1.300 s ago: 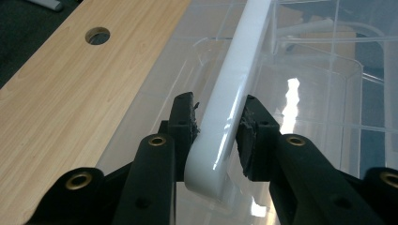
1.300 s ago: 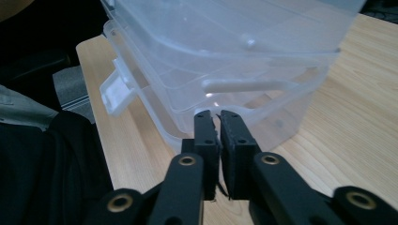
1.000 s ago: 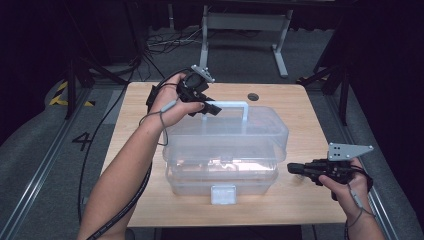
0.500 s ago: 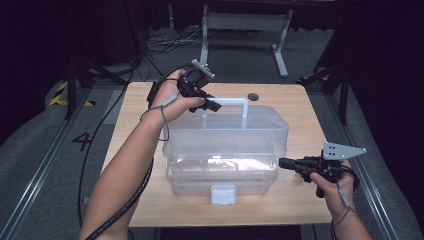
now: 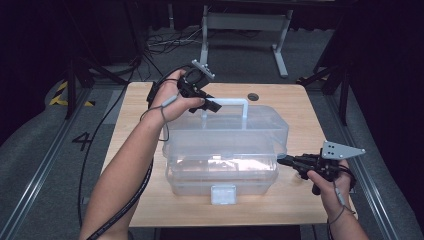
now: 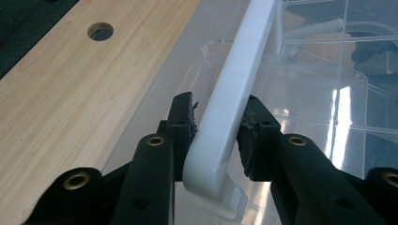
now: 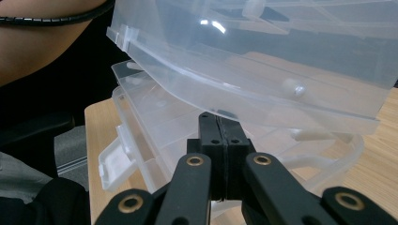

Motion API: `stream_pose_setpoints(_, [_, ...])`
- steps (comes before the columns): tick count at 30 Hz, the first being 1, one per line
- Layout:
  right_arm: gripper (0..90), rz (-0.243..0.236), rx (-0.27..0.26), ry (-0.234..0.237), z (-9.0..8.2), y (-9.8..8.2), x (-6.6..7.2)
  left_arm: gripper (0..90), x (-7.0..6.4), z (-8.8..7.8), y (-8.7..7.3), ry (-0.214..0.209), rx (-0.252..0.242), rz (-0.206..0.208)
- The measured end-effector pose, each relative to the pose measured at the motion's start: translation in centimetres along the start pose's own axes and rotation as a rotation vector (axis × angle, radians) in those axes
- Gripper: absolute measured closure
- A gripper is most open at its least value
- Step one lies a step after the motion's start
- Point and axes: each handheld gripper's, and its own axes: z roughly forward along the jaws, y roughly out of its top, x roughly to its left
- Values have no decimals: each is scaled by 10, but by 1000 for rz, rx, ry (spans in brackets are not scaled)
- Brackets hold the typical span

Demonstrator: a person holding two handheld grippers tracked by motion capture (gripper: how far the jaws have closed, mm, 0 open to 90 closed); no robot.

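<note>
A see-through plastic box (image 5: 225,150) sits in the middle of the wooden table (image 5: 135,115). It is the thing to find everything else by.

At the near edge of the box, a small white latch (image 5: 223,194) hangs loose on its front. The lid (image 7: 263,61) is lifted up, with a gap under it, and a see-through tray (image 7: 155,117) shows below it.

Just beside the box's right end is the right gripper (image 5: 284,160), held in the person's right hand (image 5: 327,181). Its two black jaws are pressed flat together with nothing between them. Their tips point at the box's right end, under the raised lid.

On top of the box, toward the far side, is the white handle (image 5: 226,103). The left gripper (image 6: 218,129) has its jaws squeezed on the handle's left end, one jaw on each side. The left hand (image 5: 172,100) holds this gripper above the box's far left corner.

Past the box, a round hole (image 5: 253,96) is in the table.
</note>
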Motion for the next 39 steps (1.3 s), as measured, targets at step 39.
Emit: stream_pose_setpoints(39, [900, -9, -4, -13, 2, 3, 0, 450, -2, -1, 3, 45, -39, -26])
